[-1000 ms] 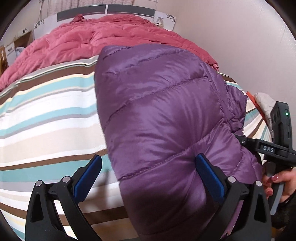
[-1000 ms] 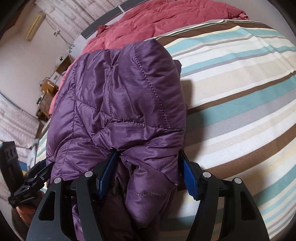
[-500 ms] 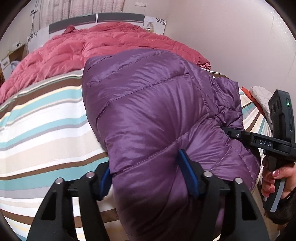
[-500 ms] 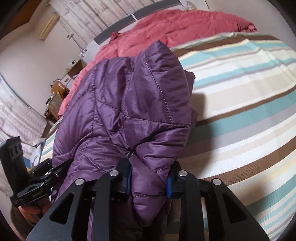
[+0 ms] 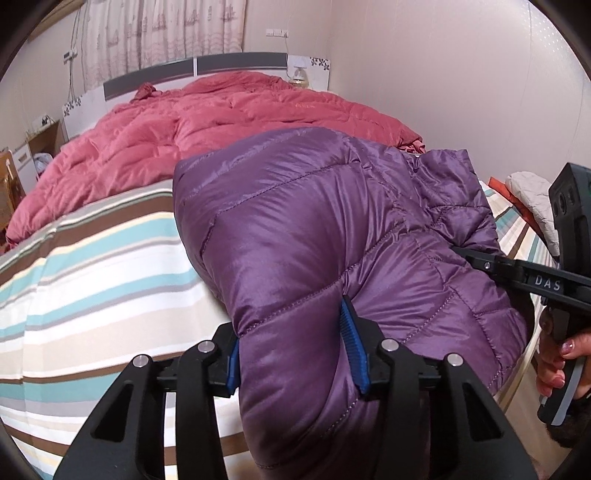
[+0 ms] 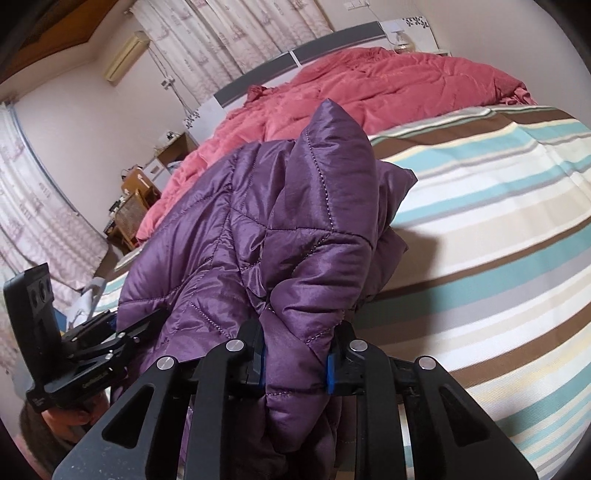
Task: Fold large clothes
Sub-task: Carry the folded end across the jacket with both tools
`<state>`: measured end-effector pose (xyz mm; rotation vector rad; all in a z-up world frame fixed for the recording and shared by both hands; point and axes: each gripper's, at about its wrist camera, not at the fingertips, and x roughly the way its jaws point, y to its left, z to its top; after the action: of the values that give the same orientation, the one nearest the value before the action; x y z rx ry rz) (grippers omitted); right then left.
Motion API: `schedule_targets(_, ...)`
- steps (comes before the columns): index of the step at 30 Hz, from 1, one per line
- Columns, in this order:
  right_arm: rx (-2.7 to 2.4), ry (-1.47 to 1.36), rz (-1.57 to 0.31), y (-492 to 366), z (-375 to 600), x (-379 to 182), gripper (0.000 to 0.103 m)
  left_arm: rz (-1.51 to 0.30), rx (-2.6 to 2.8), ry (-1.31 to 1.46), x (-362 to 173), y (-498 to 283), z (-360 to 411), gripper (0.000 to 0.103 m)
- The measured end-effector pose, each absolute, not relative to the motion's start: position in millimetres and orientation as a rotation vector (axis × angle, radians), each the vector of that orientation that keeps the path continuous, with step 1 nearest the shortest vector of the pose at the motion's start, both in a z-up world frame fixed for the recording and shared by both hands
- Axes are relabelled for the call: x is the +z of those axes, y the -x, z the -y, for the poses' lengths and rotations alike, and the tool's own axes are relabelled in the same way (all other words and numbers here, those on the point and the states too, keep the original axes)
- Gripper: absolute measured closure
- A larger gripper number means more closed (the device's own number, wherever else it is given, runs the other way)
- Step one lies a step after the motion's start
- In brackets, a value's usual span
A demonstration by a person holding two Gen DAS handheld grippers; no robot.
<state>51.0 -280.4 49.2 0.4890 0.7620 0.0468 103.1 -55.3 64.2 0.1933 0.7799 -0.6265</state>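
While both tools grip the same garment, the scene runs near to far as follows:

Left gripper: the left gripper (image 5: 297,349) has its blue pads pressed into a puffy quilted panel of the purple down jacket (image 5: 314,236); the fabric bulges out between the pads and hangs below them

Right gripper: the right gripper (image 6: 295,360) pinches a narrower bunched fold of the same jacket (image 6: 266,229), its pads drawn close together with cloth squeezed between them

Each tool seen from the other: in the left view the right tool comes in from the right edge, held by a hand (image 5: 557,363) with painted nails, its black fingers reaching into the jacket's side; in the right view the left tool (image 6: 114,332) sits low at the left, against the jacket's far edge

Jacket position: raised off the bed at the near edge by both grips; part of it peaks upward in the right view, and its far part slopes down toward the striped sheet (image 5: 96,266); whether it touches the sheet there I cannot tell

Sheet: brown, teal, cream and white bands covering the near half of the bed

Further back: a rumpled red quilt (image 5: 229,122) lies across the head end of the bed

Farthest: grey and white headboard (image 5: 195,68), then patterned curtains (image 5: 166,33) on the wall
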Motion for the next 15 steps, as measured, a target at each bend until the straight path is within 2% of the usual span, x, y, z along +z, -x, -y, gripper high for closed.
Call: schedule_targets(15, 0.142, -0.415, -0.730, -106, 233, 73, 0.082, -0.731, -0.508, -0.136, 83, -131, -7, 0.060)
